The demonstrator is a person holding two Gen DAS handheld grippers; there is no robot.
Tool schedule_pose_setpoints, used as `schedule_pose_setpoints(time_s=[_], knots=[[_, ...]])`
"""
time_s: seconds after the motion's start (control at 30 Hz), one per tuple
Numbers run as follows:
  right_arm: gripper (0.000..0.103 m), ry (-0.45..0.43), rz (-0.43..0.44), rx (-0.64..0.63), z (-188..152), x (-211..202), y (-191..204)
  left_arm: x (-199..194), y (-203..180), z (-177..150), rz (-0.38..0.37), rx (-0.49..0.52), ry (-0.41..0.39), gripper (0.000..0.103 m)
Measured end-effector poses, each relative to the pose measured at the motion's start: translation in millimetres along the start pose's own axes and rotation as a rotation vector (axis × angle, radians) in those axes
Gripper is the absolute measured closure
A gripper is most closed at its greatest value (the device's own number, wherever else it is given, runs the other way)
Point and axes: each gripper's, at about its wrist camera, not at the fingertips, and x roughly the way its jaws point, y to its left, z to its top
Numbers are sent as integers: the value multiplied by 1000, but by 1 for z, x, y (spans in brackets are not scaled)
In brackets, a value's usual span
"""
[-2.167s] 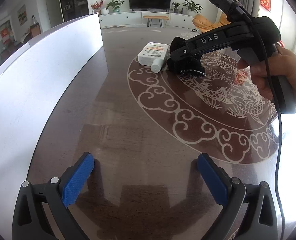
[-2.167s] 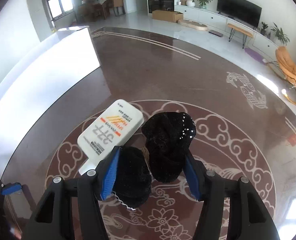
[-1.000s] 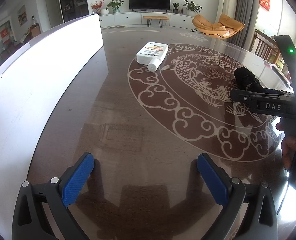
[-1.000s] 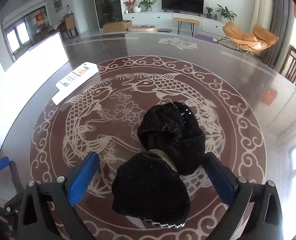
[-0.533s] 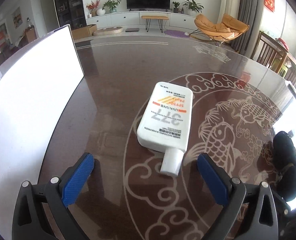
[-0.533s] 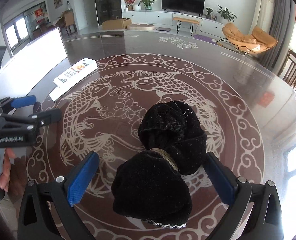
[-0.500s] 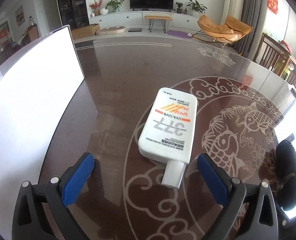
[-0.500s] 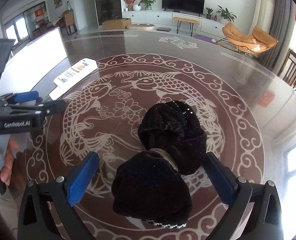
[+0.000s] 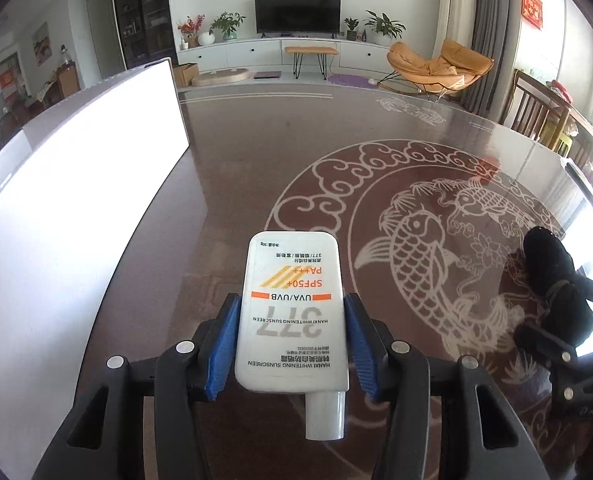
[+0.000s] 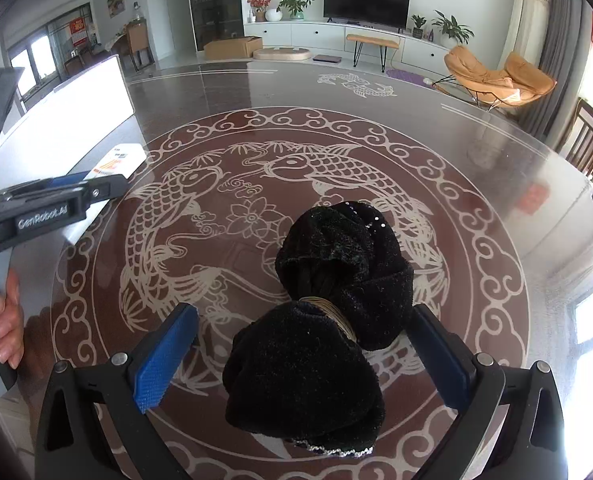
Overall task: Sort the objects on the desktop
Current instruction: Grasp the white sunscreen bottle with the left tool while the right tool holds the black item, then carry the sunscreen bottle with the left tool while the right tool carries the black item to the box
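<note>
**Closing on the sunscreen tube**

Your left gripper (image 9: 292, 344) has its jaws closing around the white sunscreen tube (image 9: 292, 312), which lies flat on the table (image 9: 232, 184) with its cap toward you. The blue pads (image 9: 225, 344) sit at the tube's flanks, apparently just touching. Squeeze until both pads bear evenly on the body, not the cap, then lift straight up so it does not swivel. Your right gripper (image 10: 296, 360) rests with jaws spread wide on either side of the black velvet hair bow (image 10: 328, 304), pinching nothing; hold it quiet meanwhile.
</note>
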Motion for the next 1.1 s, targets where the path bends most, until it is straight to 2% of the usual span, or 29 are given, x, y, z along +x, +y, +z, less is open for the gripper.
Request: schedule_pose_setpoints(time_s=[0.1, 0.2, 0.5, 0.53, 0.57, 0.6, 0.7, 0.8, 1.0, 1.1], knots=[[0, 0, 0, 0, 0, 0, 0, -26, -1, -30, 16, -13, 1, 52], [0, 0, 0, 0, 0, 0, 1, -41, 0, -46, 21, -19, 1, 52], [0, 17, 2, -3, 1, -1, 1, -45, -1, -53, 26, -28, 3, 52], [13, 29, 4, -9, 3, -2, 2, -47, 0, -56, 24, -29, 2, 52], [53, 22, 5, -12, 6, -7, 2, -47, 0, -58, 20, -34, 0, 52], [67, 24, 9, -11, 9, -12, 1, -48, 0, -59, 13, -42, -2, 52], [69, 55, 54, 10, 12, -21, -1, -54, 2, -65, -6, -68, -13, 52], [69, 35, 98, 31, 7, -42, -3, -68, 8, -71, -33, -97, -33, 52], [69, 0, 183, -11, -10, -88, 8, -126, 32, -69, -94, -193, -128, 52], [69, -28, 234, -41, -3, -108, 29, -167, 60, -60, -103, -257, -206, 52]])
